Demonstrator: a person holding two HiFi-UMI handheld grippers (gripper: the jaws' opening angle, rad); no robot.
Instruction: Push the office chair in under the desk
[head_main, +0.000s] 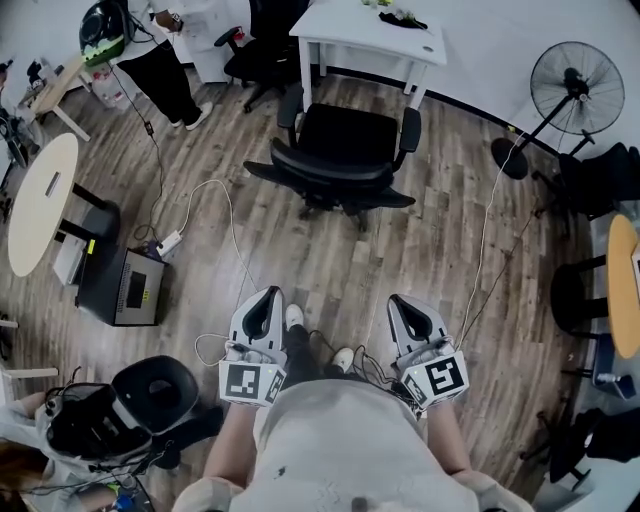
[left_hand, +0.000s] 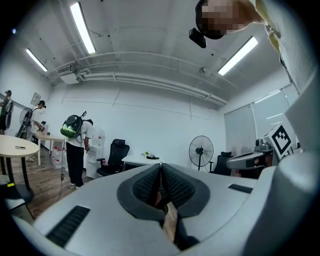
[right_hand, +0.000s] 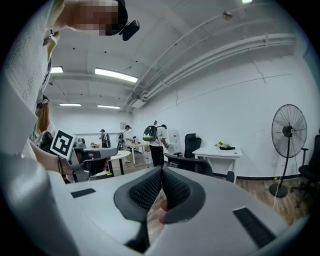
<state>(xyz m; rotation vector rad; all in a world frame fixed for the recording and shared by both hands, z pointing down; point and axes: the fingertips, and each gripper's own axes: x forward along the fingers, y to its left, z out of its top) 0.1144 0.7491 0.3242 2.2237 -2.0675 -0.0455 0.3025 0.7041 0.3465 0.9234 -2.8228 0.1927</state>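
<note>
You're carrying the left gripper (head_main: 265, 297) and right gripper (head_main: 404, 303), jaws together, empty. The office chair (head_main: 345, 150) is sitting well ahead of them, facing the desk (head_main: 345, 30); it's probably rolling easily, so push its stiff backrest.

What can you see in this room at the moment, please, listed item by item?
Office chair: one, black, centre, in front of the desk, not pushed under it.
Desk: one, white, top centre.
Second chair: one, black, left of the desk.
Standing fan: one, black, upper right.
Round table: one, cream, left edge.
Power strip: one, white, on the floor left of centre.
Bystander: one, dark trousers, upper left.
Left gripper: one, grey, bottom, jaws shut, empty.
Right gripper: one, grey, bottom, jaws shut, empty.
</note>
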